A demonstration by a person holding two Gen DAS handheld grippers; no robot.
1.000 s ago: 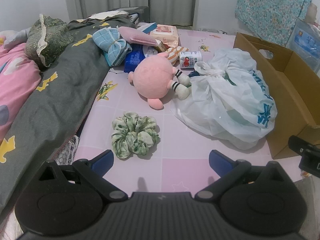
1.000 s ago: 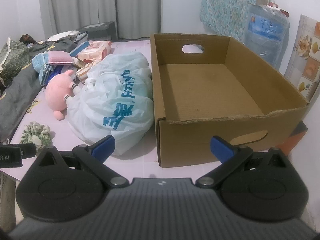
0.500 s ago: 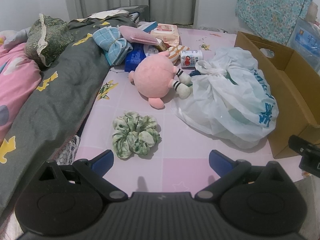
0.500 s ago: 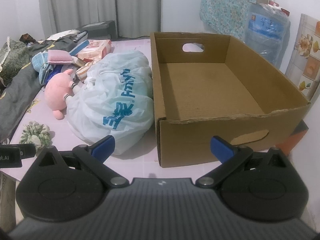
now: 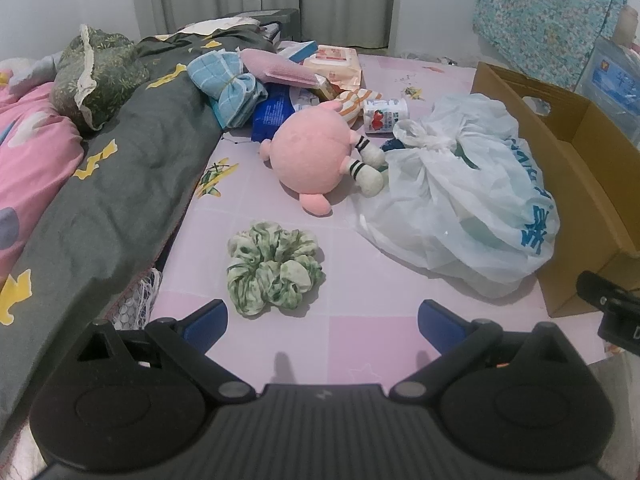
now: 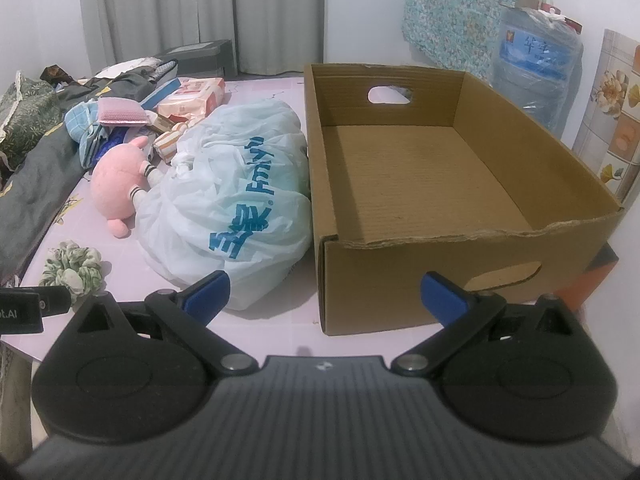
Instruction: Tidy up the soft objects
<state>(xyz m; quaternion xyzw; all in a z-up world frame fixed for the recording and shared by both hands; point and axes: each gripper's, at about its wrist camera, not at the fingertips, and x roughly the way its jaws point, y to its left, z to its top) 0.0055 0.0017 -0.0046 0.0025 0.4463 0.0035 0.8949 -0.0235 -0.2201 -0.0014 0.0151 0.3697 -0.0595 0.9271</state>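
Left tool (image 5: 322, 318): we log it with its blue fingers spread wide, nothing between them, hovering above the near edge of the pink table (image 5: 360, 332).

Green scrunchie (image 5: 274, 266): lies flat on the table just past the left tool, at 11 o'clock from its midpoint, apart from both fingers.

Pink plush toy (image 5: 310, 158): at 12 o'clock beyond the scrunchie, on its side, its striped legs touching the white plastic bag (image 5: 460, 200).

White plastic bag: knotted at the top, blue lettering, at 1 o'clock from the left tool; its far side rests against the cardboard box (image 5: 580, 160).

Further clutter at 12 o'clock behind the plush toy: a blue checked cloth bundle (image 5: 230, 90), a pink pad (image 5: 276, 70), a wipes packet (image 5: 334, 60), a small carton (image 5: 384, 114).

Dark green blanket (image 5: 120, 184): at 9 to 10 o'clock, draped along the table's left edge.

Right tool (image 6: 324, 296): we log it likewise spread wide and holding nothing, poised before the near wall of the cardboard box (image 6: 420, 184).

Cardboard box: open-topped, handle cut-outs in both end walls, at 12 to 1 o'clock from the right tool; nothing visible inside.

Water jug (image 6: 532, 68): at 2 o'clock behind the box.
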